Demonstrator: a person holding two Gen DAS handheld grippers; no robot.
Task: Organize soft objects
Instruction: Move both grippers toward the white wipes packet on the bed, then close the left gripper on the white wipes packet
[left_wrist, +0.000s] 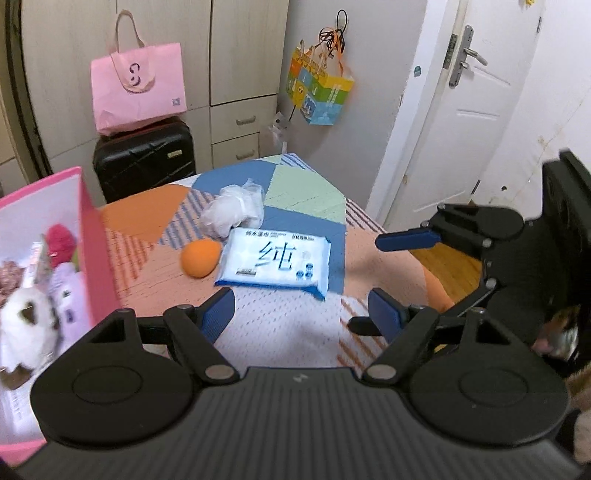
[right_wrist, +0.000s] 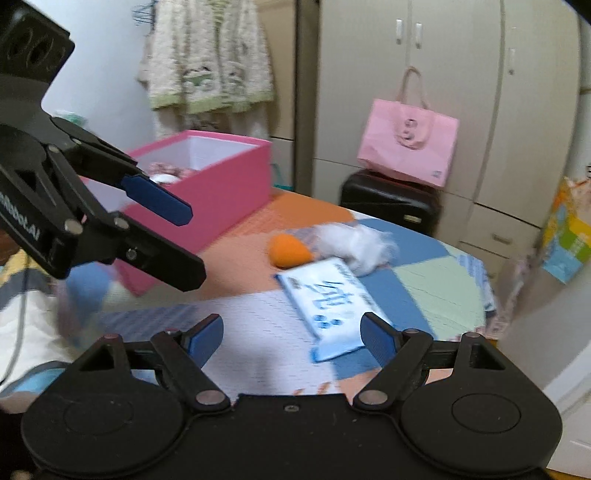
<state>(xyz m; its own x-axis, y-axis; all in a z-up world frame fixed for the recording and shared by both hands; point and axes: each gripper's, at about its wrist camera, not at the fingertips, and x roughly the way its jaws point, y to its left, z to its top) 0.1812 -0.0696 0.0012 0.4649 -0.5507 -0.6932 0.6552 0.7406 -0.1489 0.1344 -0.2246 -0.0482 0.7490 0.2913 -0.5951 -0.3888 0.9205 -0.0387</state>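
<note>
Both grippers are empty, with their jaws spread wide. The left gripper (left_wrist: 301, 310) hangs over the patchwork cloth (left_wrist: 147, 218), and nothing sits between its blue pads. The right gripper (right_wrist: 291, 334) hangs over the same cloth, and its jaws are wide too.

The wipes pack (left_wrist: 275, 260) is the thing closest to both grippers, so I use it as the marker for every place. It lies flat on the cloth, just past the tips of the left gripper and a bit toward its right finger. In the right wrist view, the near end of the pack lies just beside the right finger, not between the two.

The orange sponge (left_wrist: 199, 258) touches the pack's left side. The white fluffy bundle (left_wrist: 234, 210) sits just behind the pack, and seems to touch its far edge. The pink box (right_wrist: 207, 184) stands well to the left of the pack, and soft toys already lie inside.

I think the next job is to pick up the pack. To do it well, center the pack between the jaws first. Then come down and squeeze its short sides gently, because it is squishy. Lift it slowly so that it does not bump the sponge, and carry it to the box.
</note>
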